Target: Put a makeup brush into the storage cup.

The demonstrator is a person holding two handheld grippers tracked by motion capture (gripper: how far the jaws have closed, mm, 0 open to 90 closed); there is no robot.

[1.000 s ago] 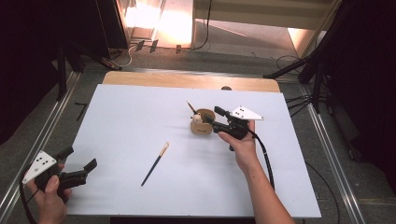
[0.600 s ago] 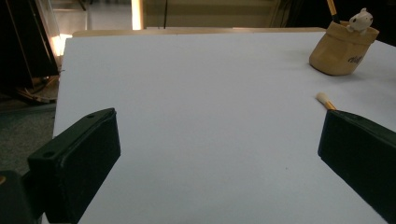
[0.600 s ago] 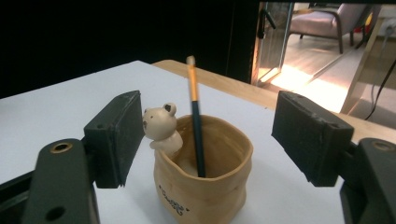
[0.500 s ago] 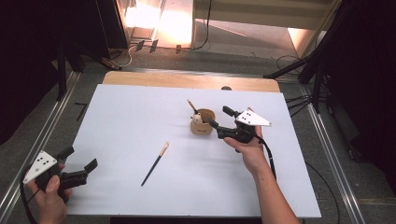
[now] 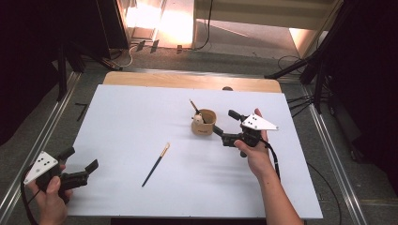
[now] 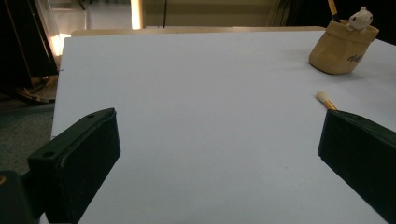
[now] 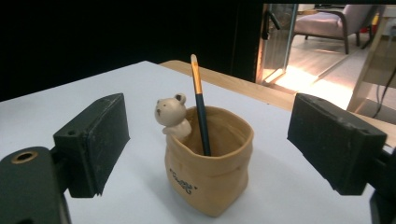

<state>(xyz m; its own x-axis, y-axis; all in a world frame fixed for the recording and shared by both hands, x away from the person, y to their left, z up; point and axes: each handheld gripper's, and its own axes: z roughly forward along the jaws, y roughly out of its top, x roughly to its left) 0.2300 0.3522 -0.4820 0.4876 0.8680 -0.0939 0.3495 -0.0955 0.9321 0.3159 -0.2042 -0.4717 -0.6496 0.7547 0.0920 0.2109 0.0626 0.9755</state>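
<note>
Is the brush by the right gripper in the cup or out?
In: the brush stands inside the cup, leaning on its rim, clear of the open right gripper.

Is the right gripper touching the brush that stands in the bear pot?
Apart. In the right gripper view the right gripper has just been opening; its jaws stand wide, short of the pot, clear of the brush.

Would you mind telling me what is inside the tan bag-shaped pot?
One brush stands inside the pot, handle down and leaning on the rim beside the small bear figure. The pot's wall hides the brush's lower end and the pot's bottom.
</note>
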